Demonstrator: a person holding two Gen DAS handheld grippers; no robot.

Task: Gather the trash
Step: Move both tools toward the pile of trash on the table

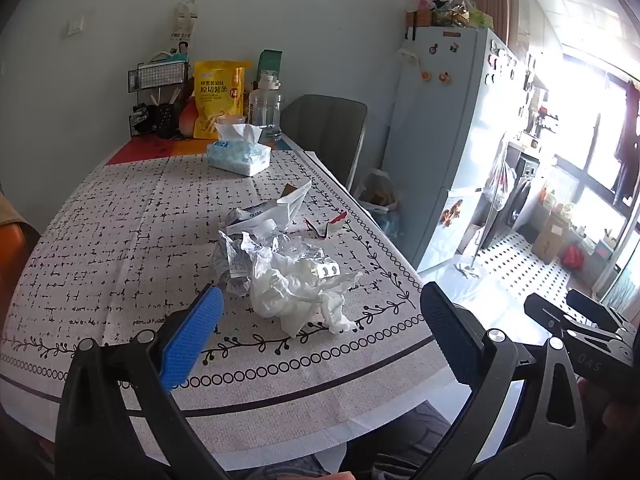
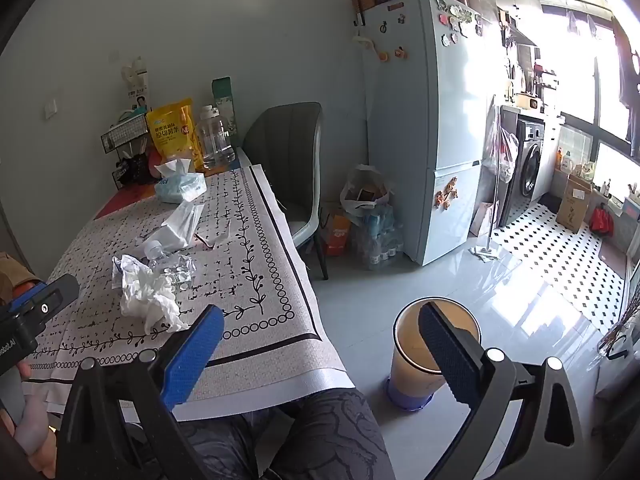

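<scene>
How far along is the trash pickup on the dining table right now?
Nothing looks done yet: the tan round bin on the floor shows no trash inside where its interior is visible. Nothing is in hand; the left tongs and right tongs are both open and hold nothing. Left to collect: the crumpled white tissue, the clear plastic wrapper and the torn white paper packaging on the patterned tablecloth.

Partly hidden behind right claw's dark pad: tan round bin. Blown out by glare: kitchen window. Unreadably small: crumpled printed paper.
</scene>
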